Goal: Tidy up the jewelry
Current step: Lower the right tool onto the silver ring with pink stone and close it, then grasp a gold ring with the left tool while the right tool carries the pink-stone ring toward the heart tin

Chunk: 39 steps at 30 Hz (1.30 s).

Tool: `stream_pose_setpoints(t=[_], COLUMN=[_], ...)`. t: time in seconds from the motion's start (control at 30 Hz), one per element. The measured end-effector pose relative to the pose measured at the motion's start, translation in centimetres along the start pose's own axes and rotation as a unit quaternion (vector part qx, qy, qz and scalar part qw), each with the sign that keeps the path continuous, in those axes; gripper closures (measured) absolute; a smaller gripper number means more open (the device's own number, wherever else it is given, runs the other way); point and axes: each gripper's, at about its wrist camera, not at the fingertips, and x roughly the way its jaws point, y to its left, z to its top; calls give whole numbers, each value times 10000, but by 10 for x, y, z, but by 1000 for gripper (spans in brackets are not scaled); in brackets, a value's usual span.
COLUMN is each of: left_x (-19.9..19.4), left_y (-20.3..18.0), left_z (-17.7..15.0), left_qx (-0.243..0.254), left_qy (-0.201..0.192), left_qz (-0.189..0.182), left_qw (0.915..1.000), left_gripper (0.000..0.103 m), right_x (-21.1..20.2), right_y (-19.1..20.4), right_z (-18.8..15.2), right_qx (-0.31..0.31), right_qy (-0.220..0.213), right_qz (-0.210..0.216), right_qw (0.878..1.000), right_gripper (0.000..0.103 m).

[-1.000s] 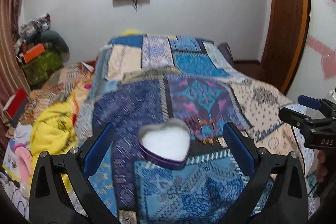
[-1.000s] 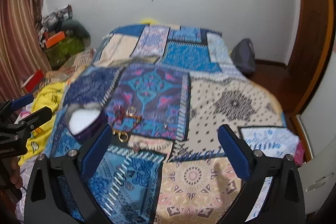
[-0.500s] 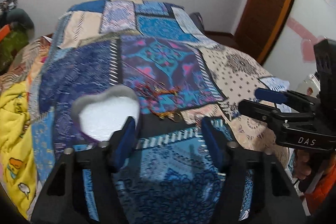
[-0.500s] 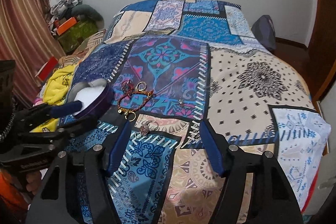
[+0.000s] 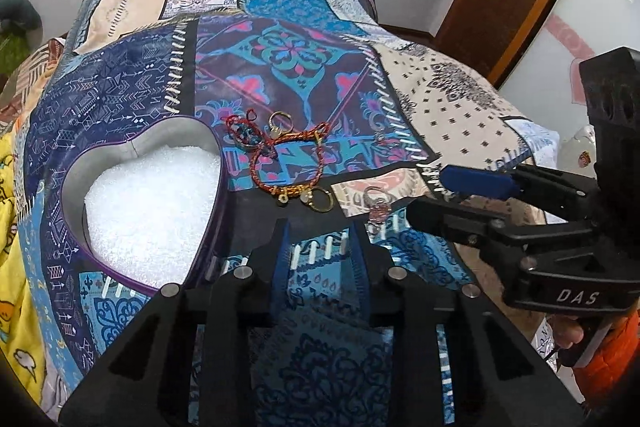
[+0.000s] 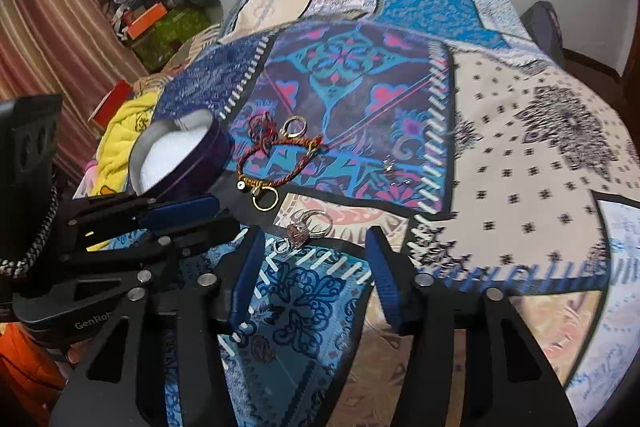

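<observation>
Right wrist view: the right claw (image 6: 314, 277), spread and empty, hovers before the pink-stone ring (image 6: 306, 227) near the bed's (image 6: 540, 163) front edge; lower gently, probably pinching its band.

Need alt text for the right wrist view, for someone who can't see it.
Right gripper, open, hovers just short of a pink-stone ring on a patchwork bedspread. Beyond lie a braided bracelet, gold rings and a heart-shaped box; left gripper enters at left.
</observation>
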Motion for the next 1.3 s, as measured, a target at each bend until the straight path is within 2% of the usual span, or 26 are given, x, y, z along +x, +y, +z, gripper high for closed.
stream_pose_setpoints(t=[0.2,0.27,0.4,0.43,0.47,0.53,0.73,1.0,1.3], left_x=[6,10,16,17,18,20,28,39,41], left_y=[3,4,5,5,3,1,-6,-12,-13], left_z=[2,3,6,7,7,8,13,20,19], left_qx=[42,27,-3,17,40,105,260,474,522], left_qy=[47,108,138,144,151,159,184,160,74], left_qz=[104,134,123,124,124,171,197,352,345], left_qw=[9999,9998,9998,9998,9998,9997,9993,9981,9980], left_gripper=[79,79,79,79,79,79,70,70,71], right_x=[14,15,13,13,13,12,10,9,21], right_y=[0,-2,-6,-7,-8,-12,-18,-19,-15], right_z=[2,2,1,1,1,2,2,4,8], right_qx=[-29,-17,-19,-3,13,86,146,40,-7], right_qy=[136,140,90,76,81,55,51,196,99], right_qz=[95,103,104,107,105,142,32,-204,-318], right_qw=[9999,9998,9999,9999,9999,9998,9999,9996,9994], right_gripper=[70,77,81,91,92,92,92,91,91])
